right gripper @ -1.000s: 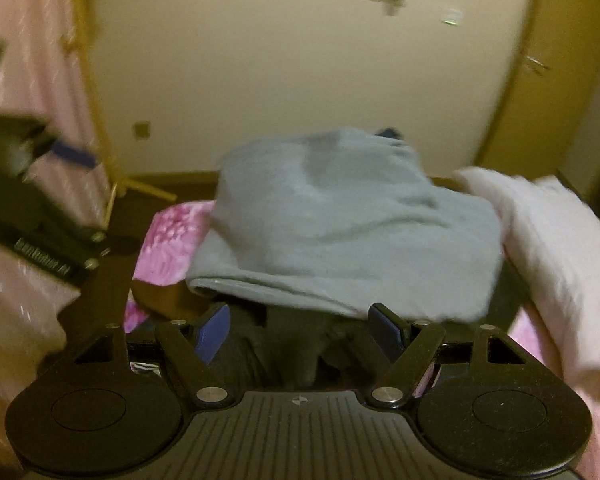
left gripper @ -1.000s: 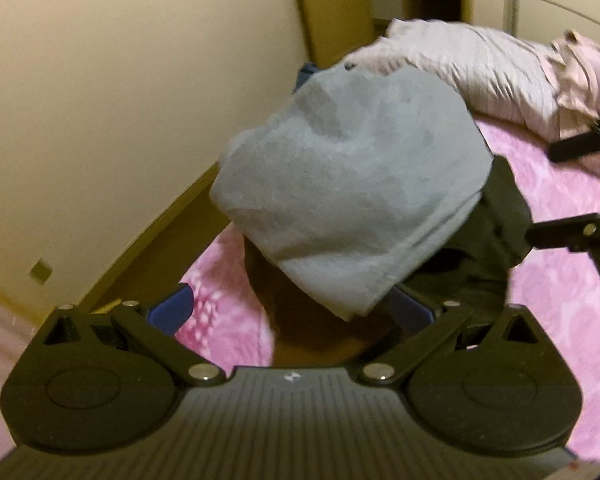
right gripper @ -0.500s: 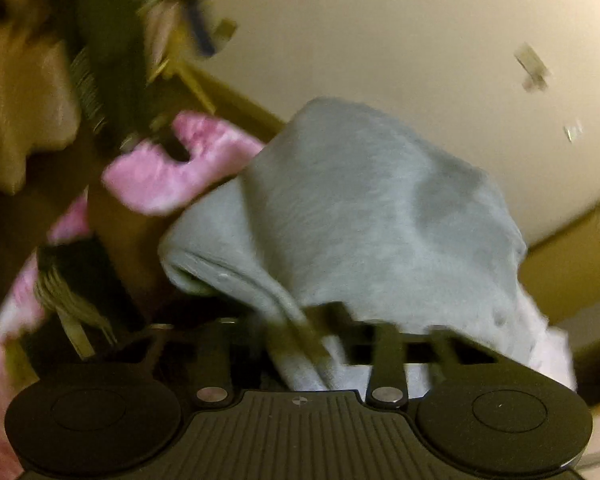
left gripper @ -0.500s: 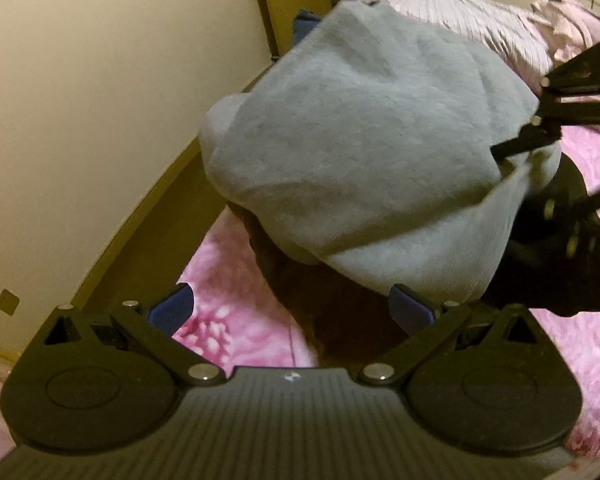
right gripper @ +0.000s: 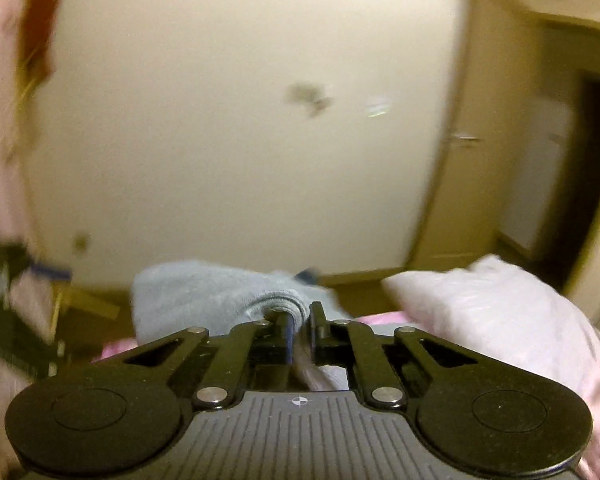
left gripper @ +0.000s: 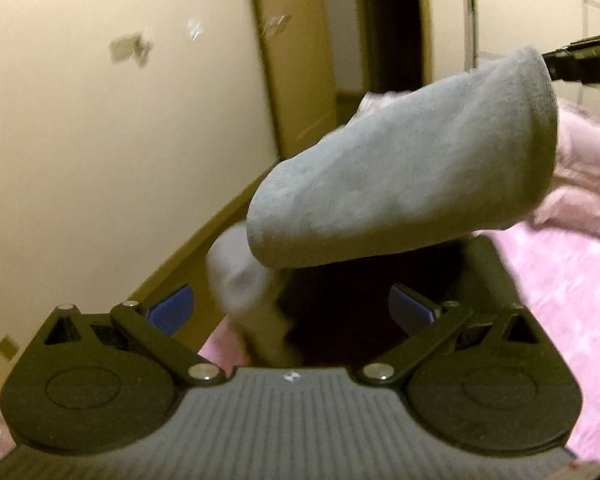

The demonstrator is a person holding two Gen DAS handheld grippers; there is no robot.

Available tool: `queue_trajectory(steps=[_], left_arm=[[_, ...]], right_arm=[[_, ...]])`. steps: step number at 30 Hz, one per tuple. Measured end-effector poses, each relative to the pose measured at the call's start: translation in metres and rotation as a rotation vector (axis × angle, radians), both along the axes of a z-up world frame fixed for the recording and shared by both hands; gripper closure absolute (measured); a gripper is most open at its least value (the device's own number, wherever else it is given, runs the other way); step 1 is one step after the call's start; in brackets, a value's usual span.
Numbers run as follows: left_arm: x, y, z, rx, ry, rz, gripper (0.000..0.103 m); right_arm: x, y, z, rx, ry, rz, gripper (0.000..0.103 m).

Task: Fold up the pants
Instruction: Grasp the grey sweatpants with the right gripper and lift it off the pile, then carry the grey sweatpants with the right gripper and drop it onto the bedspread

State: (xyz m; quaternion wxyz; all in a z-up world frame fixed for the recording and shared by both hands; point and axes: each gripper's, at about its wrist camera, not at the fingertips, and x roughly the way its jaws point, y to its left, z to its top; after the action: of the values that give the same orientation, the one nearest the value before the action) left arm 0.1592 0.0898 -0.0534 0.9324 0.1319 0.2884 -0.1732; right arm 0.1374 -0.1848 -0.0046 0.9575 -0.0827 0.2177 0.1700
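The grey pants (left gripper: 400,188) hang lifted off the bed, one hemmed edge pulled up to the right. My right gripper (right gripper: 298,320) is shut on that rolled hem (right gripper: 276,304); in the left wrist view it shows as a black tip (left gripper: 580,60) at the cloth's upper right corner. My left gripper (left gripper: 292,312) stands open below the pants, blue pads (left gripper: 170,314) wide apart. A blurred pale fold of cloth (left gripper: 240,280) dangles between them without being pressed. A dark garment (left gripper: 360,300) lies beneath.
A pink flowered bedspread (left gripper: 572,292) covers the bed, with a pale pink quilt (right gripper: 500,312) bunched at its far end. A cream wall (right gripper: 240,140) and a wooden skirting board (left gripper: 204,248) run along the left. A door frame (left gripper: 296,60) stands behind.
The right gripper's jaws closed on the hem of the grey pants and lifted it. The pants now hang stretched instead of lying heaped. Both cameras have risen and tilted up.
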Motion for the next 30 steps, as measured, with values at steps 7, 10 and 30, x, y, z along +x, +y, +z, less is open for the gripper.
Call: queue_trajectory(steps=[7,10,30], left_arm=[[-0.082,-0.098,0.042,-0.066,-0.102,-0.193,0.001],[-0.139,-0.146,0.045,-0.083,-0.103,-0.298,0.001],[-0.322,-0.347,-0.024,-0.071,0.234,-0.733,0.001]], right_arm=[[-0.122,-0.134,0.066,0.114,-0.106,-0.259,0.100],[-0.205,-0.190,0.076,0.112,-0.117,-0.331,0.100],[-0.414,-0.313,-0.064,-0.231,0.392,-0.613,0.099]])
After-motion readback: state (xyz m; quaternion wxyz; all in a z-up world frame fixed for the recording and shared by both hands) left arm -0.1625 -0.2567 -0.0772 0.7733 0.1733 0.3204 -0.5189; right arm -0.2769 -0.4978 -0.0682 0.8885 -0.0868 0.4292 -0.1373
